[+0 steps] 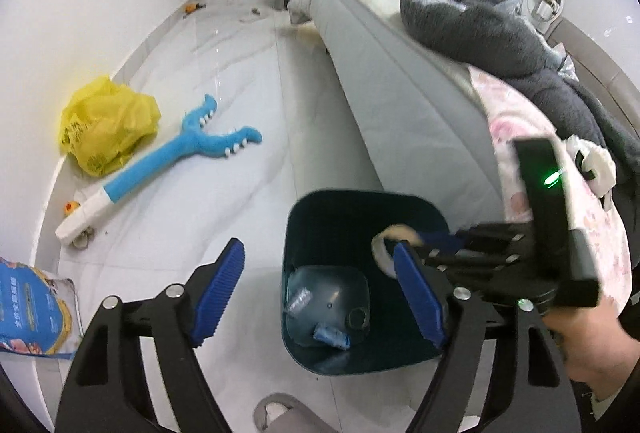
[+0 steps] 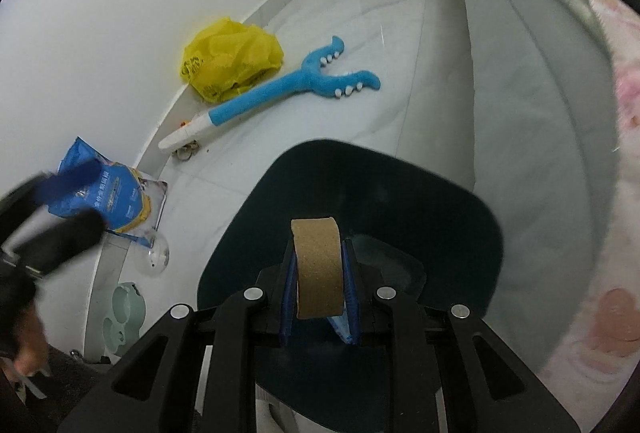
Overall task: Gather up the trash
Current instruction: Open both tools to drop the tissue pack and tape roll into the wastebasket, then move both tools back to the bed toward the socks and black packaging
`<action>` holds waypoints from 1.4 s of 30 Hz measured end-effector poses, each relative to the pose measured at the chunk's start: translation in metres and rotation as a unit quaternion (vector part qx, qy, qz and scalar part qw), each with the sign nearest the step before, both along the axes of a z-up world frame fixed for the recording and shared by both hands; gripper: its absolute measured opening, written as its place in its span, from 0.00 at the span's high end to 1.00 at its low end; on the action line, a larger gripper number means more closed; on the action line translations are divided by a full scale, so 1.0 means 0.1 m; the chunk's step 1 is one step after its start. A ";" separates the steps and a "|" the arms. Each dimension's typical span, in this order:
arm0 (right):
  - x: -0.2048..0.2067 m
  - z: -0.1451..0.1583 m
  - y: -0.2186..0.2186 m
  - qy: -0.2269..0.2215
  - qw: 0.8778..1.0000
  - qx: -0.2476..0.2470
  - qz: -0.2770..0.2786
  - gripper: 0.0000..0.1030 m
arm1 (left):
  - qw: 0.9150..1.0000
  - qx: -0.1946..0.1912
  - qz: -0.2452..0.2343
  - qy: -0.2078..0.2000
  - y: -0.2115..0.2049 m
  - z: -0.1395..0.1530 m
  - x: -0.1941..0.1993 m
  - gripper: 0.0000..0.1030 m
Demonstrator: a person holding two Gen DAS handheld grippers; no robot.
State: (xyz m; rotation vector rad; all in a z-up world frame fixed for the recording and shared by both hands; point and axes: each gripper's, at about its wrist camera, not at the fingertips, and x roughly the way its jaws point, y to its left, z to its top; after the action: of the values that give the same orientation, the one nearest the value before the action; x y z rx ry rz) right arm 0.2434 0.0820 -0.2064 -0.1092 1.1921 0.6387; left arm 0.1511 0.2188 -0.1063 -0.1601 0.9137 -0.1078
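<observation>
White marble-look floor [image 1: 248, 73] meets a white wall [image 1: 100, 13] at nine o'clock; a bed [image 1: 400, 81], perhaps, lies at three.

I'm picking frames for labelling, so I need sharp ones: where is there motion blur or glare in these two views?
Left wrist view: the right hand-held gripper and its cardboard tape roll over the bin are smeared; a green LED flares.
Right wrist view: the roll is sharp, but the left hand-held gripper is blurred.
</observation>
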 end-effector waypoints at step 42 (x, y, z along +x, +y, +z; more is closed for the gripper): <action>-0.24 0.64 -0.30 -0.050 0.998 0.026 0.024 0.36 | 0.990 -0.016 -0.033 -0.140 -0.61 1.01 -0.01 0.34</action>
State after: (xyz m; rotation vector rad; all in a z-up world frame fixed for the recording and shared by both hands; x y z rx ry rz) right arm 0.2193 0.0515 -0.1429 -0.1239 1.0773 0.6978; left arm 0.1504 0.1581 -0.0051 -0.1399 0.6382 -0.2010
